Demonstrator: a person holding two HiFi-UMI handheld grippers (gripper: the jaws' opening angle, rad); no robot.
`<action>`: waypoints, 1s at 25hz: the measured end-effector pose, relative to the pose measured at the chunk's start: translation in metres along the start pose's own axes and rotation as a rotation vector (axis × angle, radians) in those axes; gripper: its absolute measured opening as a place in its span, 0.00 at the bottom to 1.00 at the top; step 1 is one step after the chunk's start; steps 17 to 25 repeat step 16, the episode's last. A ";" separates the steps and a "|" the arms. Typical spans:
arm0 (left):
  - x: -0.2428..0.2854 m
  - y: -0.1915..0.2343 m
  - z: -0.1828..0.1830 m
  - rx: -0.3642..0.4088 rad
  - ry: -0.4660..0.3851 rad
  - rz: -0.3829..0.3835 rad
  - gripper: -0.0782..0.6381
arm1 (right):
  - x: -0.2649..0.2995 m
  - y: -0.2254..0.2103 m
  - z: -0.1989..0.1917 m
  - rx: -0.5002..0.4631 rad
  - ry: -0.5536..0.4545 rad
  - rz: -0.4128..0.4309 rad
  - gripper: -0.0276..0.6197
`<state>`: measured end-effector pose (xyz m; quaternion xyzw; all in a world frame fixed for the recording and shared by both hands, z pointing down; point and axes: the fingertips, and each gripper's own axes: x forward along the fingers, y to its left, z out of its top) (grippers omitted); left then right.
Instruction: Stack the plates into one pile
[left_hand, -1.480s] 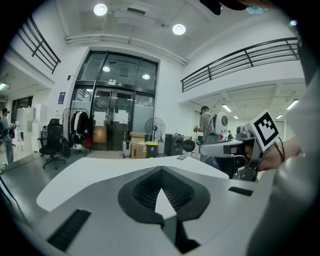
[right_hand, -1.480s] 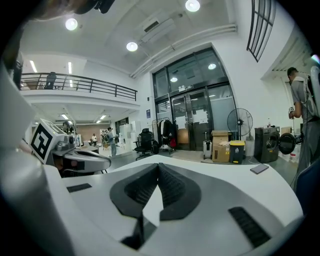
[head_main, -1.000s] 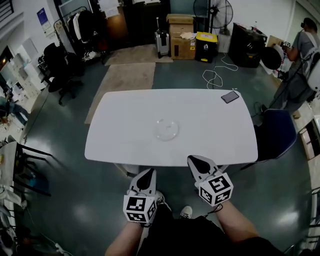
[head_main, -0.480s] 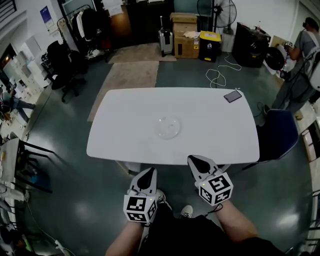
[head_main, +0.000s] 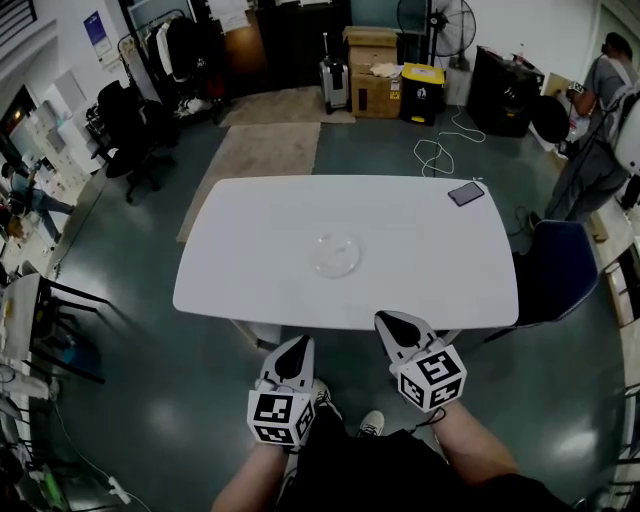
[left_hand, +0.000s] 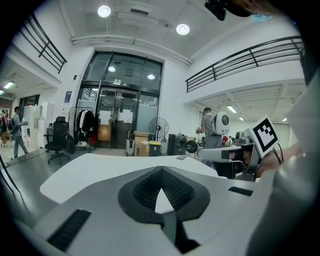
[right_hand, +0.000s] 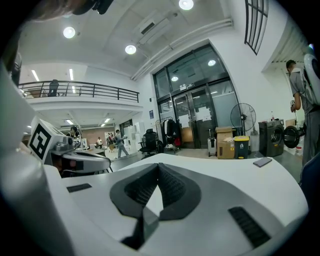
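We find the left tool (head_main: 294, 347) and right tool (head_main: 388, 322) both closed and empty, held just short of the white rounded tabletop (head_main: 250, 290). The clear round plate (head_main: 336, 255) lies mid-tabletop, well apart from both tools.

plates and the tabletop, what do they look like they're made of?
Plates: transparent, so glass or clear plastic; the white top shows through and only rims and faint glints stand out. Which of the two, I cannot tell. Table: white, smooth, low-sheen top, probably laminate or painted board; even colour, no grain.
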<state>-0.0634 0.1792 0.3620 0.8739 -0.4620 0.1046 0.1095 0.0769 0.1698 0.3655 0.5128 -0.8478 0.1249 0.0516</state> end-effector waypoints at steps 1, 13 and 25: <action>0.000 -0.001 -0.001 -0.001 0.000 0.002 0.13 | -0.001 -0.001 -0.001 0.000 0.000 0.003 0.07; -0.005 -0.001 -0.004 -0.019 -0.008 0.020 0.13 | -0.003 0.003 -0.004 -0.012 0.013 0.022 0.07; -0.008 -0.001 -0.005 -0.019 -0.013 0.021 0.13 | -0.005 0.006 -0.004 -0.016 0.011 0.025 0.07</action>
